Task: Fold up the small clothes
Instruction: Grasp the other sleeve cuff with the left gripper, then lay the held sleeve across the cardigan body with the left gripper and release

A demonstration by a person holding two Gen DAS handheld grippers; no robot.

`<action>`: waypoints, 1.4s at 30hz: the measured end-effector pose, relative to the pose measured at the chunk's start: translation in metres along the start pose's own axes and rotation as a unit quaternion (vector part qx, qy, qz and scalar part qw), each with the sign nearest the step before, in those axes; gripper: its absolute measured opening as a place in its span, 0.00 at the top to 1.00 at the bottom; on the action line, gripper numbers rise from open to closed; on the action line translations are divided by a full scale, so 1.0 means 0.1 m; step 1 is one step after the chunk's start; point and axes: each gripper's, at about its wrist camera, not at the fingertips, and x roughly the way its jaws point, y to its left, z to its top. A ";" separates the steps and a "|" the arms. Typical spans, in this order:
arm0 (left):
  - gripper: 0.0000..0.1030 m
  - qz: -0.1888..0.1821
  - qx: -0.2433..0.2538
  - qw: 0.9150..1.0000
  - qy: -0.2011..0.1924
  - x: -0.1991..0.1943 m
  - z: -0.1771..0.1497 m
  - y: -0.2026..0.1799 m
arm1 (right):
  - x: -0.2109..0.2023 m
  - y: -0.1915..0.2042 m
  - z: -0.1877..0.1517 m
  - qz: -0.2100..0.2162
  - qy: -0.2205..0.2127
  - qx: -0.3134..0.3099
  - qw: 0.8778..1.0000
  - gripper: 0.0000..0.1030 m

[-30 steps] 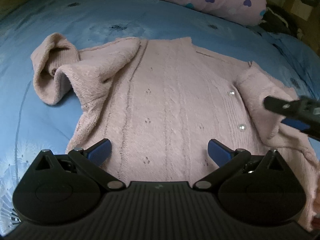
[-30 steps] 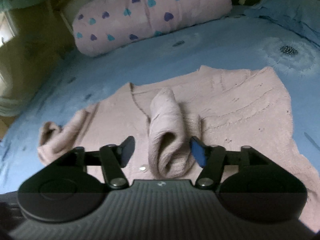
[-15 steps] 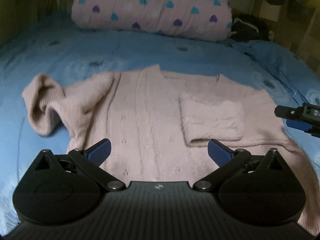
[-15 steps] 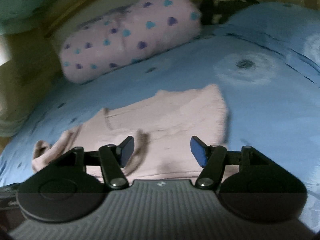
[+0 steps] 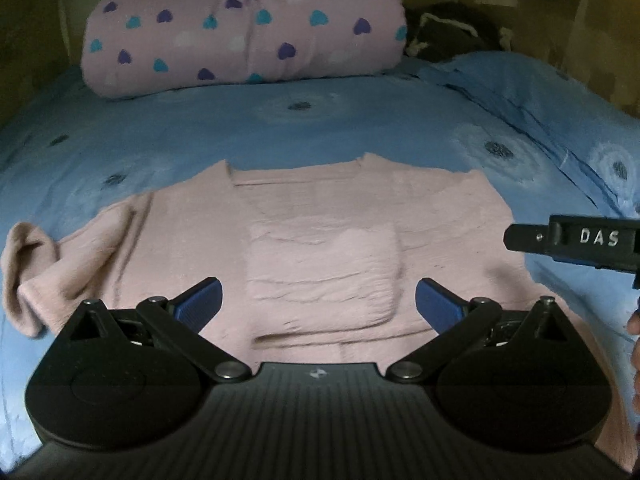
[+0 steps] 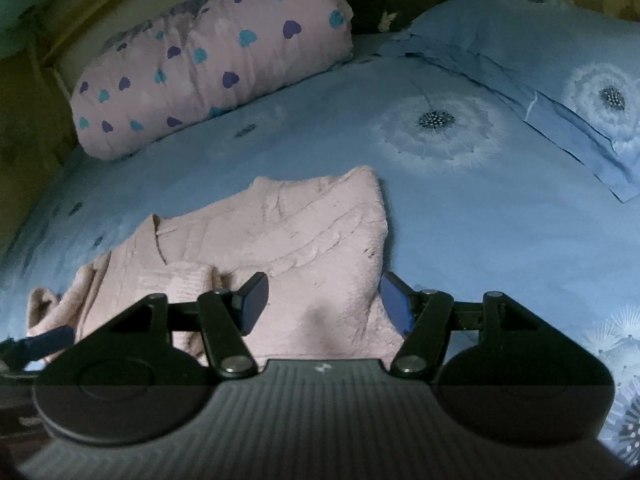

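The pink knitted cardigan (image 5: 192,240) lies flat on the blue dandelion-print bedspread (image 5: 280,132), just ahead of both hand-held grippers, and one thing is newly different: its right sleeve (image 5: 324,268), which a second ago was pinched up in a roll between the right hand-held gripper's fingers, now lies folded flat across the cardigan's chest as a neat rectangle, directly in front of the left hand-held gripper (image 5: 318,300). The right hand-held gripper (image 6: 323,300) has let go and drawn back; its blue pads stand apart with nothing between them, hovering over the cardigan's near right edge, and in the left wrist view its finger pokes in from the right side, clear of the cloth. The left hand-held gripper is likewise spread wide and empty, hanging above the hem end of the garment. Both cameras have risen and pulled away, so more of the bed shows, including the pink heart-print quilt roll (image 5: 244,28) at the far end, beyond the cardigan. For the task this reads as one sleeve fold finished and released. The left sleeve (image 5: 28,276) remains undone: it sprawls out to the left of the left hand-held gripper, its cuff curled over on the bedspread. The likely next step is for the left hand-held gripper to take that cuff and lay it across the chest to match, after which the body still needs folding up.
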 end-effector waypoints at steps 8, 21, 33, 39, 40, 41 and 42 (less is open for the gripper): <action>0.13 0.001 0.081 0.997 -0.015 0.30 0.05 -0.44 | 0.06 -0.16 0.02 0.009 0.026 0.046 0.999 0.37; 0.18 0.032 0.062 0.997 0.019 0.76 0.02 -0.40 | 0.09 -0.16 0.00 0.011 0.042 0.043 0.998 0.37; 0.79 0.026 0.018 0.998 -0.052 0.43 0.07 -0.04 | 0.05 -0.17 0.02 -0.006 0.009 0.060 0.998 0.38; 0.79 0.066 0.015 0.995 -0.079 0.15 0.09 0.39 | 0.05 -0.15 0.01 -0.010 0.001 0.052 0.999 0.38; 0.79 0.069 0.011 0.995 -0.077 0.14 0.08 0.49 | 0.06 -0.14 0.00 -0.008 0.005 0.052 0.999 0.38; 0.79 0.072 0.008 0.995 -0.074 0.14 0.06 0.56 | 0.08 -0.14 0.00 -0.008 0.008 0.050 0.999 0.38; 0.79 0.074 0.004 0.995 -0.071 0.14 0.04 0.64 | 0.09 -0.13 -0.01 -0.009 0.010 0.046 0.999 0.38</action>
